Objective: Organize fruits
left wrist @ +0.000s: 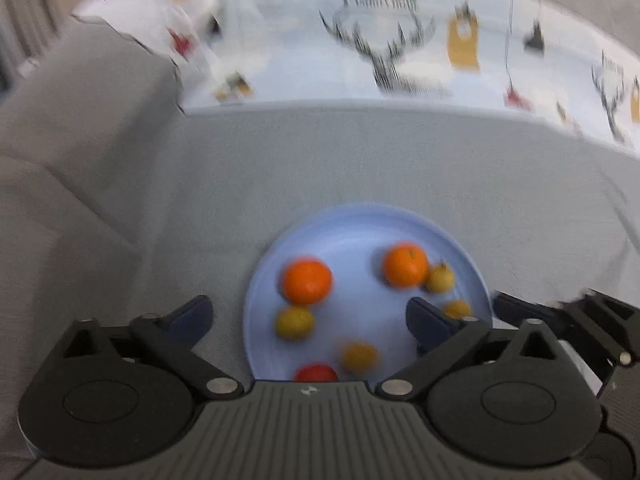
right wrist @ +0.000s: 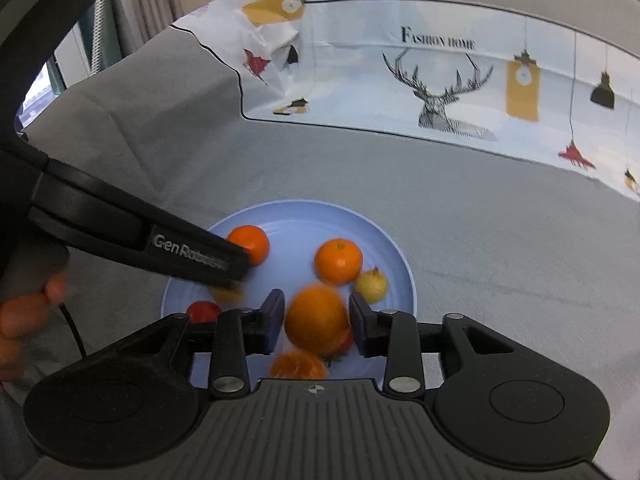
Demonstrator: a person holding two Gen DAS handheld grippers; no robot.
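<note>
Nearly all the fruit in view already sits on the pale blue plate (right wrist: 394,248), low in the centre of both frames on the grey cloth (right wrist: 480,208). In the right wrist view the right gripper (right wrist: 316,322) has a large orange (right wrist: 318,318) between its blue pads (right wrist: 274,316) — the pads look a shade clear of the skin, though blur makes that hard to be sure of, so I read it as loosed rather than pinched. The left gripper (left wrist: 308,318) stands spread to its widest over the plate with nothing between its fingers. Around it lie two oranges (left wrist: 307,282) (left wrist: 405,265), several small yellow fruits (left wrist: 294,322) and a red one (left wrist: 316,373) at the bottom edge. Judging by this, gathering is close to finished — only this last orange remains to settle.
</note>
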